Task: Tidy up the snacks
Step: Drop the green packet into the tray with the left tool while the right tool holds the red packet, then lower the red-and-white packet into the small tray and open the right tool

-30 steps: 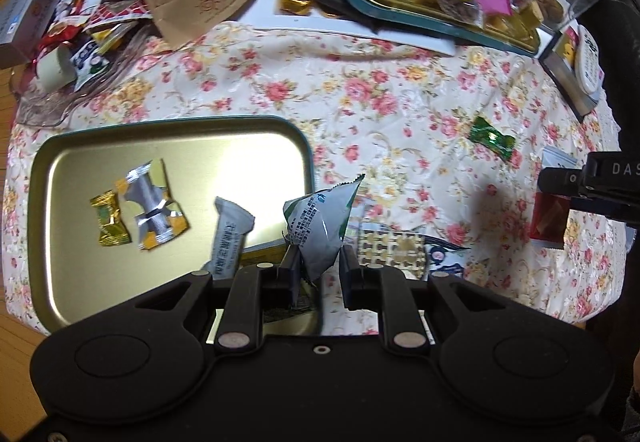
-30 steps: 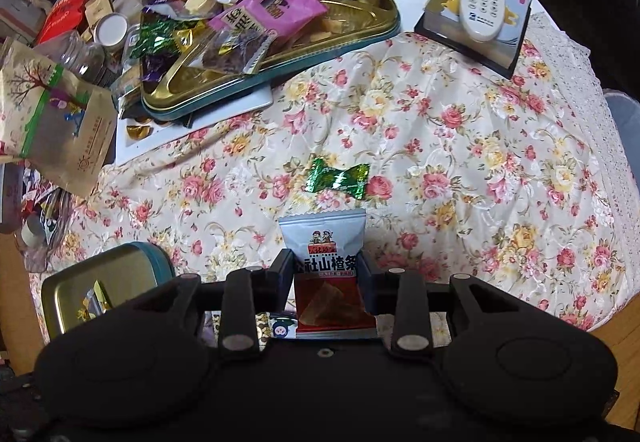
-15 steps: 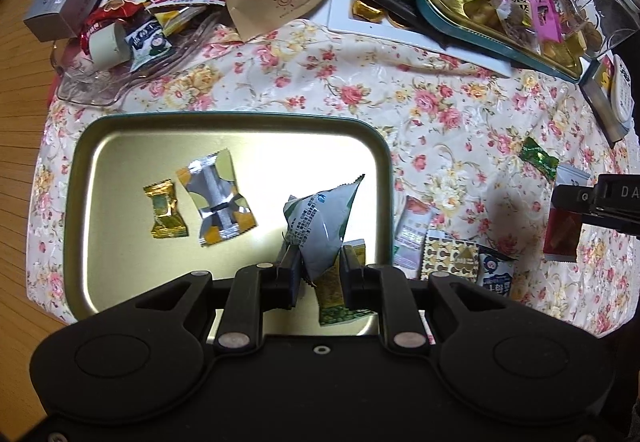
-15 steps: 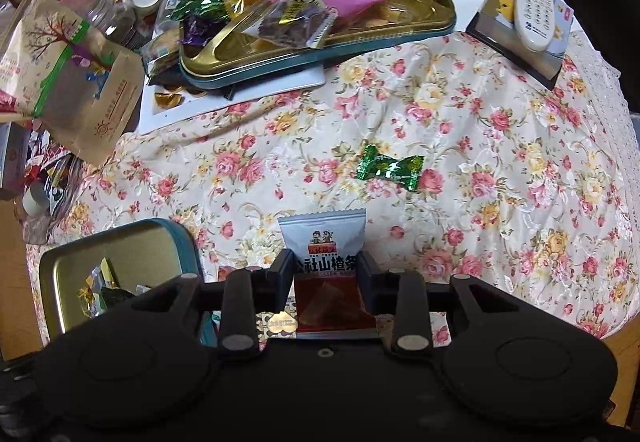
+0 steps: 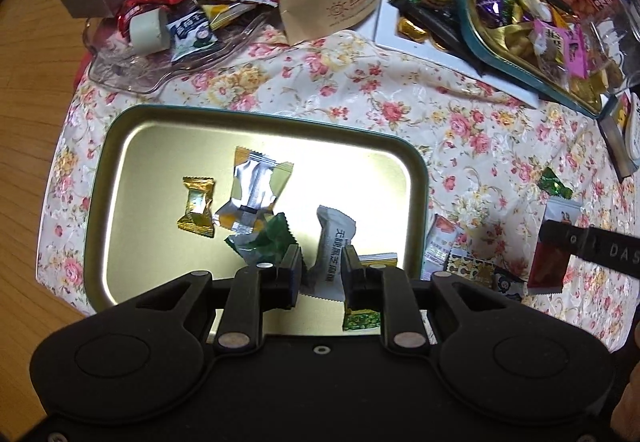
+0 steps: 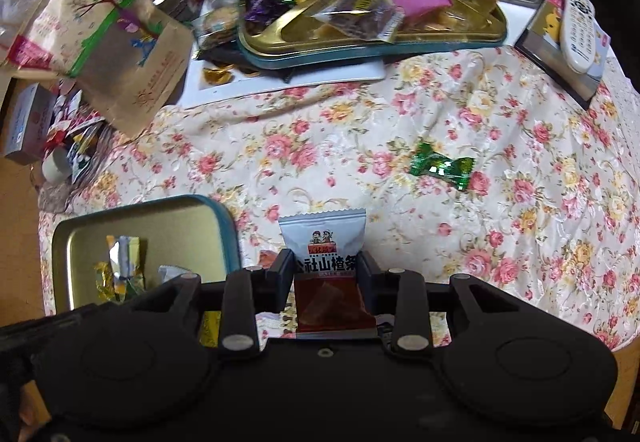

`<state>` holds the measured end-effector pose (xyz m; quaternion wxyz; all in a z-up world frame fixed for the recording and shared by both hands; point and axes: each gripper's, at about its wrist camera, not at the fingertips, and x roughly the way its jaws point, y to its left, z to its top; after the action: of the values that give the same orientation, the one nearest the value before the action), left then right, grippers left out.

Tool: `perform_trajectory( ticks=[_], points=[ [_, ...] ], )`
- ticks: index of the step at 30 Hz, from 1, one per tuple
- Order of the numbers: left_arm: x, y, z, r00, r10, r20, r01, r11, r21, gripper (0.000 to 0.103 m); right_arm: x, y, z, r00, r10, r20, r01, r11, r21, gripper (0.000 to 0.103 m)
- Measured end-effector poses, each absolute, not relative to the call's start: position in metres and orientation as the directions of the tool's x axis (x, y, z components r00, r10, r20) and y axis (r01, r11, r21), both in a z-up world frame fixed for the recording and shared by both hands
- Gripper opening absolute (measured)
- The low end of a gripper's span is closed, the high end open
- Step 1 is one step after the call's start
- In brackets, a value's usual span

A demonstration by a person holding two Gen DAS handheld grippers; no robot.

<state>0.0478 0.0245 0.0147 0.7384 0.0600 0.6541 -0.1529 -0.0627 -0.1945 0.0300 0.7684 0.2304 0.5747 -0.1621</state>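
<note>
Worktop covered in a cream floral cloth [image 5: 360, 98], wood floor [image 5: 28, 90] showing past its left edge. Near the worktop's near-left corner sits a gold tin tray [image 5: 120, 146] with a teal rim. Left gripper [image 5: 320, 268] hangs over the tray's near edge, its fingers spreading apart with nothing pinched between them. Lying on the tray: a gold twist candy [image 5: 196, 207], a silver-orange packet [image 5: 256, 194], a green-white packet [image 5: 266, 242] just off the left finger, a white stick packet [image 5: 334, 242] seen in the gap between the fingers, and a green-yellow packet [image 5: 366, 316] partly under the right finger.

Right gripper [image 6: 325, 270] is above the cloth just right of the tray, fingers pinching a hawthorn snack packet [image 6: 324, 238] with a blue-white top and red lower half. A green twist candy [image 6: 440, 165] lies alone on the cloth toward the right edge.

Far edge is cluttered: a second gold tray [image 6: 440, 38] heaped with sweets, a brown paper bag [image 6: 132, 74], a clear dish [image 5: 188, 62] of wrappers, and a remote control [image 6: 576, 28] on a book at the far-right corner.
</note>
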Motion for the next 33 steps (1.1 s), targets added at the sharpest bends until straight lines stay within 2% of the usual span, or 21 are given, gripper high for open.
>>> perform_trajectory(
  ticks=[15, 23, 28, 33],
  points=[
    [0.054, 0.036, 0.015, 0.086, -0.149, -0.985, 0.268, 0.956, -0.121, 0.029, -0.049, -0.118, 0.033, 0.305, 0.116, -0.945, 0.327, 0.919, 0.219, 0.036],
    [0.056, 0.043, 0.015, 0.074, -0.158, -0.985, 0.248, 0.959, -0.135, 0.029, -0.041, -0.103, 0.034, 0.317, 0.118, -0.941, 0.309, 0.925, 0.22, 0.039],
    [0.055, 0.044, 0.015, 0.071, -0.161, -0.984, 0.247, 0.959, -0.139, 0.029, -0.039, -0.104, 0.034, 0.324, 0.172, -0.93, 0.315, 0.907, 0.278, 0.039],
    [0.053, 0.04, 0.015, 0.061, -0.171, -0.983, 0.262, 0.953, -0.15, 0.029, -0.039, -0.107, 0.031, 0.313, 0.138, -0.94, 0.34, 0.908, 0.246, 0.039]
  ],
)
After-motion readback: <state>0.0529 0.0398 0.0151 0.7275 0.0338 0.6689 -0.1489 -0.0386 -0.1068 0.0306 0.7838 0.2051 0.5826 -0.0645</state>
